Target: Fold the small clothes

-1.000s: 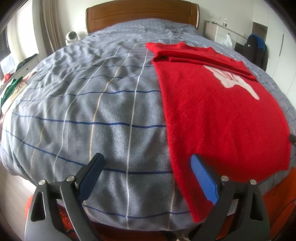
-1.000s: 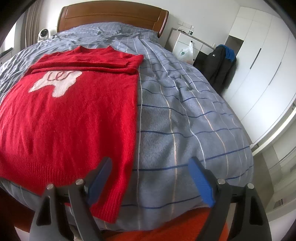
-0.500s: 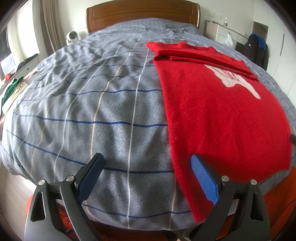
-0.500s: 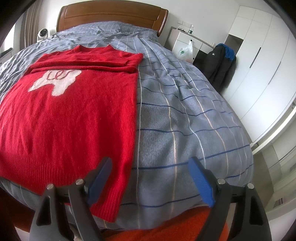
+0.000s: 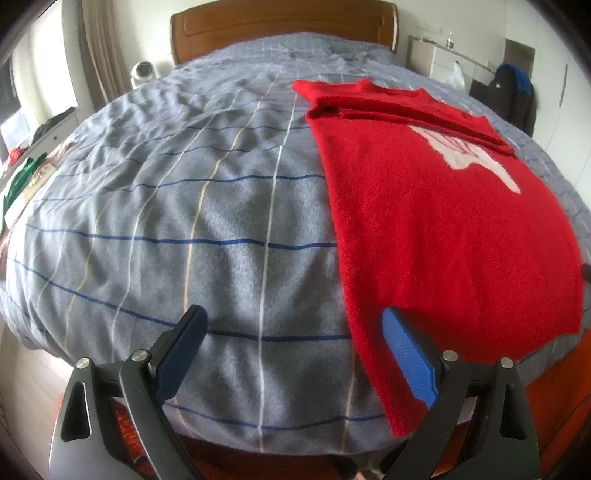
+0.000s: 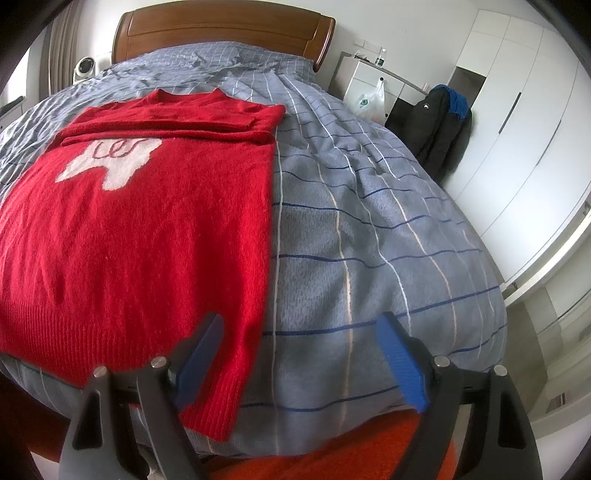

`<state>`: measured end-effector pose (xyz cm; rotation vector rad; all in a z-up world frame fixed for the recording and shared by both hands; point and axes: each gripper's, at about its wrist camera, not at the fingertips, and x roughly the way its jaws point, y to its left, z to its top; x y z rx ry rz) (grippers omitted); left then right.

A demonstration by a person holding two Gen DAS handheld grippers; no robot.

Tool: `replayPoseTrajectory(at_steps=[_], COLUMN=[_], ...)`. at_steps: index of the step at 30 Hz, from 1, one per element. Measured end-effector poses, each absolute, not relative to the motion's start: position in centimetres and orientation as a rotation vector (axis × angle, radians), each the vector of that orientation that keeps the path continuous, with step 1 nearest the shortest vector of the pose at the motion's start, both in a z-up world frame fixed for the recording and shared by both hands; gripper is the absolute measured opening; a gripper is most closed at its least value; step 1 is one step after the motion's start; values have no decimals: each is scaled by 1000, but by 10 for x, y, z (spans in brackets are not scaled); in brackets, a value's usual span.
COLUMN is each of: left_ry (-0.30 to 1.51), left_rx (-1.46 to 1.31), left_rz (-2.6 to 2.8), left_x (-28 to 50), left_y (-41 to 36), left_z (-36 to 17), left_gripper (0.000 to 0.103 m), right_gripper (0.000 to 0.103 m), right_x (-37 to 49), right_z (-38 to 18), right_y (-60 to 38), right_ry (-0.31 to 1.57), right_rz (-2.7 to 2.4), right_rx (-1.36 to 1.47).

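Note:
A red knit sweater (image 5: pixel 436 221) with a white patch on the chest lies flat on the bed, its sleeves folded across the top and its hem hanging over the near edge. It also shows in the right wrist view (image 6: pixel 147 236). My left gripper (image 5: pixel 291 354) is open and empty near the foot of the bed, its right finger beside the sweater's lower left corner. My right gripper (image 6: pixel 299 354) is open and empty, its left finger over the sweater's lower right corner.
The bed has a grey-blue checked cover (image 5: pixel 166 221) and a wooden headboard (image 6: pixel 221 29). A white nightstand with a bag (image 6: pixel 369 99), a dark jacket (image 6: pixel 439 129) and white wardrobes (image 6: pixel 517 110) stand to the right. Orange-red fabric (image 6: pixel 351 450) lies below the bed edge.
Both grippers have shifted slightly along the foot of the bed. Both stay open and the sweater has not moved.

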<state>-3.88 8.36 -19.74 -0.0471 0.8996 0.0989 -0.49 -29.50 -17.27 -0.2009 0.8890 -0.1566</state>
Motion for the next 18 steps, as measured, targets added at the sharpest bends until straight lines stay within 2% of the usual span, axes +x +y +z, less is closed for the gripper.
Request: replayPoseTrajectory(at_steps=[4, 12, 15, 16, 17, 18], left_ry=[952, 1019, 1038, 1052, 1058, 1064], left_rx=[-130, -177, -165, -144, -130, -125], left_rz=[11, -151, -221, -228, -225, -224], left_x=[-46, -52, -54, -54, -54, -54], left_y=[96, 82, 68, 64, 61, 60], left_z=[-200, -210, -209, -210, -211, -212], left_gripper=[96, 95, 84, 79, 75, 73], right_gripper=[84, 84, 83, 82, 74, 61], right_x=[-11, -28, -27, -25, -24, -23], right_z=[-166, -185, -199, -204, -208, -212], right_y=[-317, -340, -333, -330, -329, -326], right_ry=[893, 1038, 1071, 1089, 1101, 1122], right_rz=[-110, 295, 358, 370, 378, 388], right_rx=[-134, 250, 312, 326, 337, 352])
